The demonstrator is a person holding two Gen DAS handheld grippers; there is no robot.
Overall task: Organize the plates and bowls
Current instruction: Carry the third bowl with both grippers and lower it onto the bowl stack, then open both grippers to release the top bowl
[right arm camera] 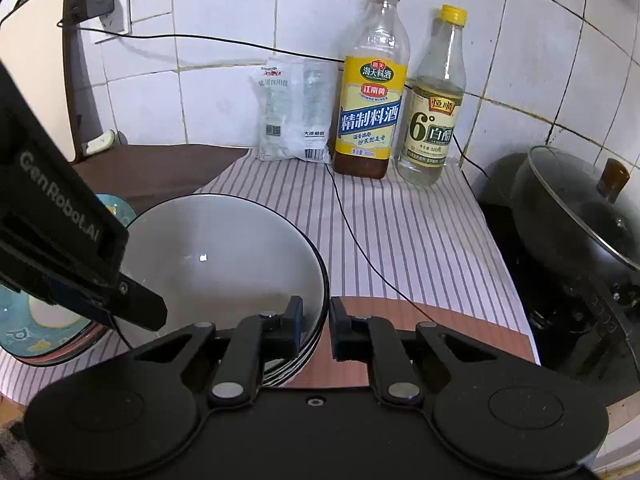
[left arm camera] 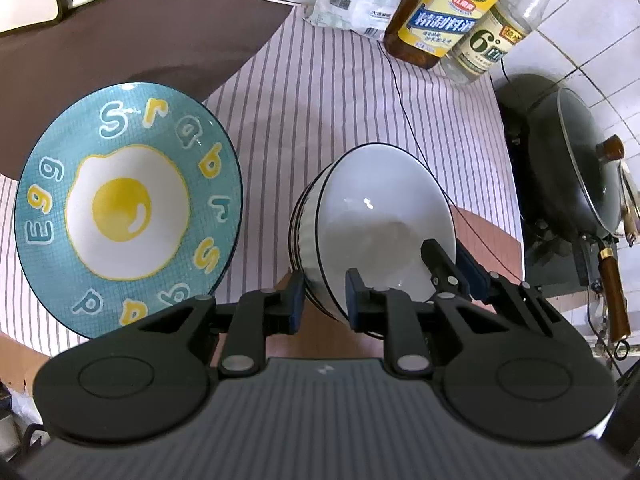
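Note:
A stack of white bowls [left arm camera: 372,216] with dark rims stands on the striped cloth [left arm camera: 328,92]; it also shows in the right wrist view [right arm camera: 216,256]. My left gripper [left arm camera: 322,300] straddles the near left rim of the stack, one finger inside and one outside. My right gripper [right arm camera: 316,328] straddles the right rim in the same way and shows in the left wrist view [left arm camera: 452,264]. A teal plate with a fried-egg picture [left arm camera: 124,208] lies left of the bowls, also in the right wrist view [right arm camera: 44,320].
Two bottles [right arm camera: 368,92] [right arm camera: 432,108] and a white bag [right arm camera: 292,112] stand at the tiled back wall. A lidded dark wok [right arm camera: 580,216] sits on the stove at the right. A thin black cable [right arm camera: 360,248] crosses the cloth.

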